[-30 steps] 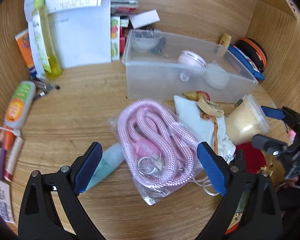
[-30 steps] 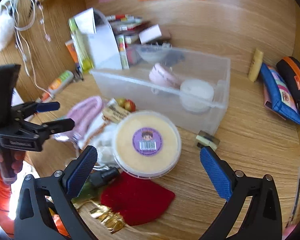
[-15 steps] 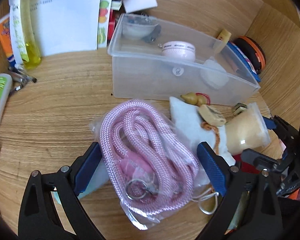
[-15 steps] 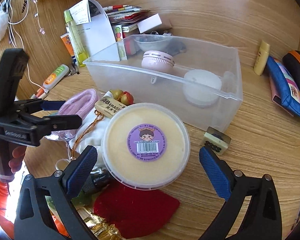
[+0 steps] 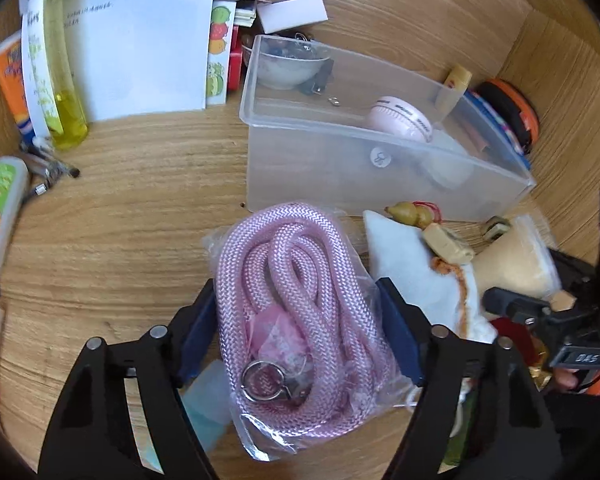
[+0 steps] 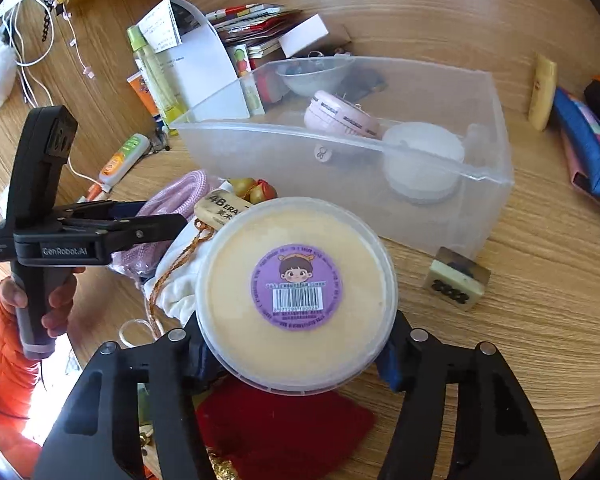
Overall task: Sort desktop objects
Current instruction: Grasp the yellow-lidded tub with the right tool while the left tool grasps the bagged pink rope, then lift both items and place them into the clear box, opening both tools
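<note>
A pink rope in a clear bag (image 5: 300,280) lies on the wooden desk, and my left gripper (image 5: 298,328) straddles it. Its jaws are closing and the blue pads (image 5: 198,328) touch the bag on both sides. A round tub of yellow cream with a purple label (image 6: 296,284) sits between the fingers of my right gripper (image 6: 296,356). Those jaws are closing too, with the pads against the tub's wall under the lid rim. The right wrist view shows the left gripper (image 6: 168,216) at the left, over the pink rope (image 6: 188,188). The clear plastic bin (image 5: 340,160) stands behind both.
The bin (image 6: 480,184) holds a pink fan (image 6: 340,116), a white round box and a bowl. A white pouch (image 5: 408,268) with an eraser lies between rope and tub. Near the tub are a red pouch (image 6: 284,432) and a stamp block (image 6: 456,280). Bottles, papers and cases line the back.
Both pairs of jaws have narrowed from wide apart onto their objects. The left gripper moved forward over the rope bag; the right one sank around the tub.
</note>
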The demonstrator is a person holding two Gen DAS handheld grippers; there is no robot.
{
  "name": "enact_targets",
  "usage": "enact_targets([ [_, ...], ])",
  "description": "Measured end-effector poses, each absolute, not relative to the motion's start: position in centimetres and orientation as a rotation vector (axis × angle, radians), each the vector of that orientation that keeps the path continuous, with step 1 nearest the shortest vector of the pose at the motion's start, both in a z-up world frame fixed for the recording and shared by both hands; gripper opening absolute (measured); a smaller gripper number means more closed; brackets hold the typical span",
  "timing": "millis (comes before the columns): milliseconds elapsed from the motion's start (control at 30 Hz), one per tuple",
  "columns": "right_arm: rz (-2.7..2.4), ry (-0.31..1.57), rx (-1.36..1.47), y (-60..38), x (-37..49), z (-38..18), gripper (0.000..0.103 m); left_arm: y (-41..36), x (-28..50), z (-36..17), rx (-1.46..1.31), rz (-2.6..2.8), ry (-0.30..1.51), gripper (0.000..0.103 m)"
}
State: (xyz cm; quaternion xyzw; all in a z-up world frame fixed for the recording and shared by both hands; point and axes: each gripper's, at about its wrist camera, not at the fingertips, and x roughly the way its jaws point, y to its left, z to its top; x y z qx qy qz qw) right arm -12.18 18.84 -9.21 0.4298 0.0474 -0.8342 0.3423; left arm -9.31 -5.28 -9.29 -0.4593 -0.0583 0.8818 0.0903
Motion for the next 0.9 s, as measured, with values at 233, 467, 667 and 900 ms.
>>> enact_targets([
  [233, -2.189, 0.130, 1.100, 19.2, -11.9, -8.8, 0.055, -3.9, -10.4, -9.5, -1.433, 2.682, 0.085, 0.072],
  [467, -2.206, 0.128, 1.093, 19.9, -12.2, -8.4, 0.055, -2.3, -10.7, -10.1, -1.395, 2.742, 0.239, 0.074],
  [667, -2.214, 0.118, 1.074, 20.2, -12.2, -8.2, 0.055, -2.0, -9.9, -9.9, -1.352, 2.796, 0.253, 0.068],
  [900, -2.243, 0.100, 1.014, 20.8, -12.2, -6.8, 0.055, -3.4, -8.5, -8.3, -1.290, 2.790, 0.061, 0.067],
])
